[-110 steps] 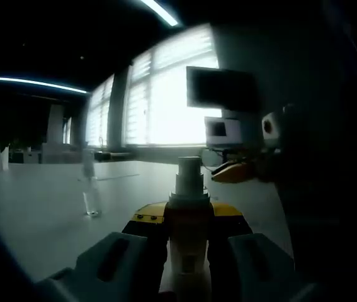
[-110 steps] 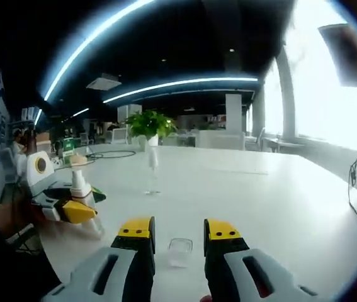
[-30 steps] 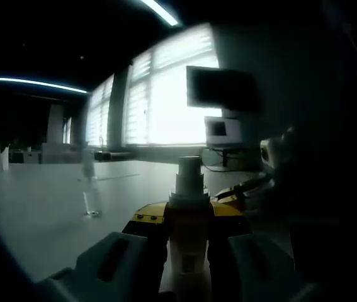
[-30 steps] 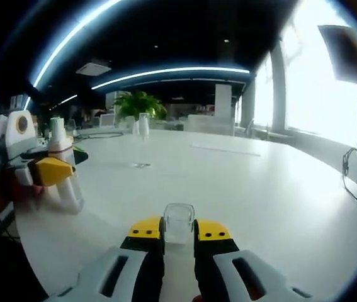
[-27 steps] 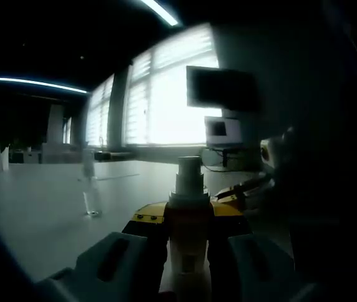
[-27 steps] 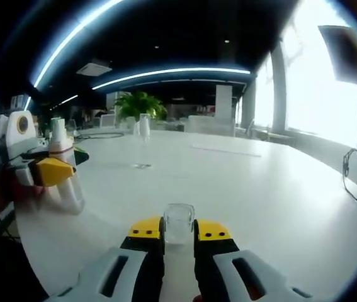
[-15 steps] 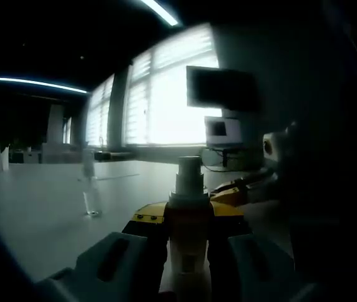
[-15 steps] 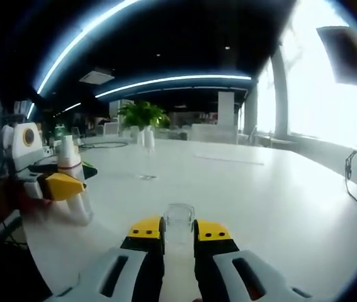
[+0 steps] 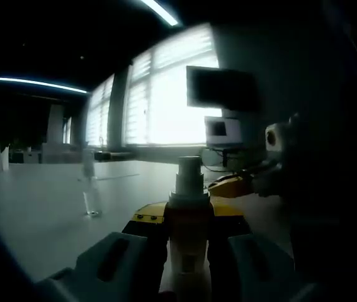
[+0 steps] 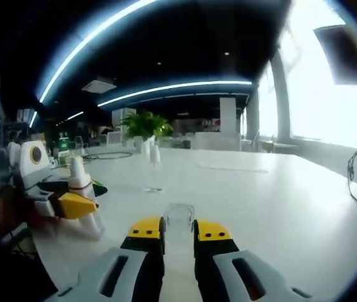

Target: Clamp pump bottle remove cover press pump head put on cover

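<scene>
We hold the pump bottle upright, clenched in the left tongs; the right tongs grip what looks like its clear cover, with the bottle off to their left over the surface.

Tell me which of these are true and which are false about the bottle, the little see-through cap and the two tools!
1. The left tool is clamped on the pale plastic pump bottle. True.
2. The small clear plastic cover sits on the pump head. False: it is held between the jaws of the right tool, and the white pump head is bare.
3. The white table has a slim clear glass vase standing on it. True.
4. The right tool is open with nothing in it. False: it is shut on the clear cover.
5. The pump bottle is lying on its side. False: it stands upright in the left tool.
</scene>
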{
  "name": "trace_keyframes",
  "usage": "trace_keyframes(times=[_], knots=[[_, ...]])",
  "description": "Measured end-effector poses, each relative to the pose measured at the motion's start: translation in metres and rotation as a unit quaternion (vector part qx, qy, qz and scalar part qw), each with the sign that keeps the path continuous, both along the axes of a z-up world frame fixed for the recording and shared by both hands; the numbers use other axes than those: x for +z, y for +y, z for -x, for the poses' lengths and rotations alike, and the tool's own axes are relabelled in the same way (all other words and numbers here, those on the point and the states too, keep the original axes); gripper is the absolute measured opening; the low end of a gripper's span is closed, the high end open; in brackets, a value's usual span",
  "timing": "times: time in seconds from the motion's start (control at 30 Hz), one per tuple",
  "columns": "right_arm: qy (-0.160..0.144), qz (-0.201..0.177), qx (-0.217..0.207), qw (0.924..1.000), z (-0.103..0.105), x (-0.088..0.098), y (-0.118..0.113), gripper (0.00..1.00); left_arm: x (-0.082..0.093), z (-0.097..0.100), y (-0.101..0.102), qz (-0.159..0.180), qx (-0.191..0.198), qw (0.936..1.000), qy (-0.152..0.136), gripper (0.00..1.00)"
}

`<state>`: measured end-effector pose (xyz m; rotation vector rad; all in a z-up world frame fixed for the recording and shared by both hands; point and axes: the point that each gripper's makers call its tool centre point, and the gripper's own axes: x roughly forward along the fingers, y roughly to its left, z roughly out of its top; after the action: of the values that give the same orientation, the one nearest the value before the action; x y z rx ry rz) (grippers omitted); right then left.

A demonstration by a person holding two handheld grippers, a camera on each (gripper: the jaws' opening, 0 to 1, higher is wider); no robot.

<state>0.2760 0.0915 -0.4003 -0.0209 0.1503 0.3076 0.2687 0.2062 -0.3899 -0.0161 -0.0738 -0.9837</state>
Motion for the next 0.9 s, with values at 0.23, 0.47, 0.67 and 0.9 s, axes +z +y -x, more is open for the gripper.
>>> trace_keyframes(times=[0.23, 0.47, 0.67, 0.9], knots=[[-0.015, -0.008, 0.008, 0.9998, 0.004, 0.016, 0.005, 0.13, 0.000, 0.000, 0.000, 0.000, 0.000, 1.0000, 0.000, 0.14], [-0.021, -0.022, 0.013, 0.9994, 0.004, 0.021, 0.007, 0.13, 0.000, 0.001, 0.000, 0.000, 0.000, 1.0000, 0.000, 0.14], [-0.032, -0.027, 0.021, 0.9989, 0.009, 0.033, 0.012, 0.13, 0.000, 0.001, 0.000, 0.000, 0.000, 1.0000, 0.000, 0.14], [-0.032, -0.031, 0.033, 0.9985, 0.015, 0.045, 0.025, 0.12, 0.000, 0.001, -0.001, 0.000, 0.000, 1.0000, -0.001, 0.14]])
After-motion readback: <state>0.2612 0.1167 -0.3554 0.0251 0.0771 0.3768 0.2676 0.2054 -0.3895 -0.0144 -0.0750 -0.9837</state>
